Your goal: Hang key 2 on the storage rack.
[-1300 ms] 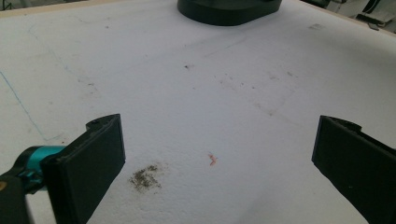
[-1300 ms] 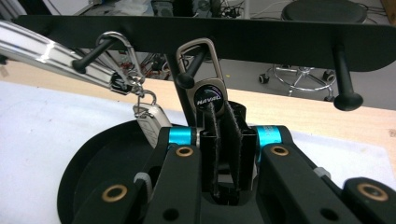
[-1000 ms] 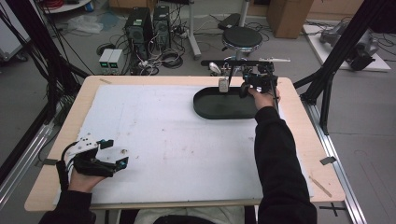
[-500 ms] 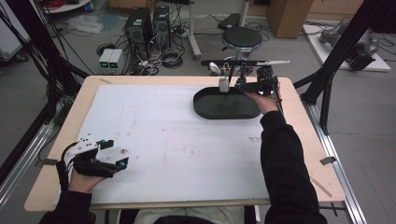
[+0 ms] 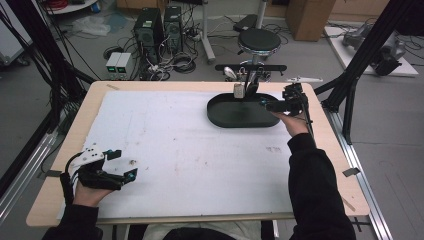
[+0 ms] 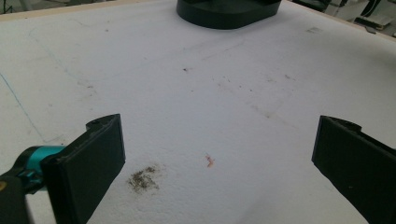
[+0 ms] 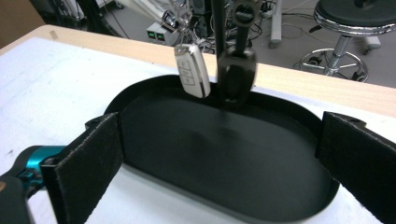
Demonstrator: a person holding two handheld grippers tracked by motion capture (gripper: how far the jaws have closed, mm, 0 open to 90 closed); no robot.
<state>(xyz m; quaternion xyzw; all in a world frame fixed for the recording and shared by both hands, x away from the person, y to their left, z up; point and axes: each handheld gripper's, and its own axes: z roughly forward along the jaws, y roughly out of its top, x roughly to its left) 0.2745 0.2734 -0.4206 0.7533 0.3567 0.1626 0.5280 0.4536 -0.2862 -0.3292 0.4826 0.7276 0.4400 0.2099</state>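
Firstly, table [image 5: 331, 150]: it was wooden, with a white sheet [image 5: 190, 150] over most of the top.
Right gripper [image 5: 270, 105]: one second before, it was over the tray, close to the hanging keys. At this moment it had drawn back to the right end of the tray. In the right gripper view its jaws stood wide apart with nothing between them. This probably meant that the hanging of a key was finished and the hand was retreating, though a new approach was also possible.
Tray [image 5: 235, 112]: it was a black oval and lay on the sheet near the far edge of the table. Its long axis ran left to right along that edge. Its floor [image 7: 224, 158] was bare.
Stand [image 5: 250, 67]: a black post rose at the far rim of the tray and carried a crossbar parallel to the tray's long axis.
Left gripper [image 5: 122, 165]: it had not moved from the near left corner, well apart from the tray. It was released, and between its jaws was only the stained sheet.
Silver key fob [image 7: 192, 71]: it hung from the stand above the far rim of the tray. Its long axis was nearly vertical and a little tilted, with the ring end up and the free end pointing down to the tray.
Black key fob [image 7: 237, 74]: it hung just beside the silver one, also upright.
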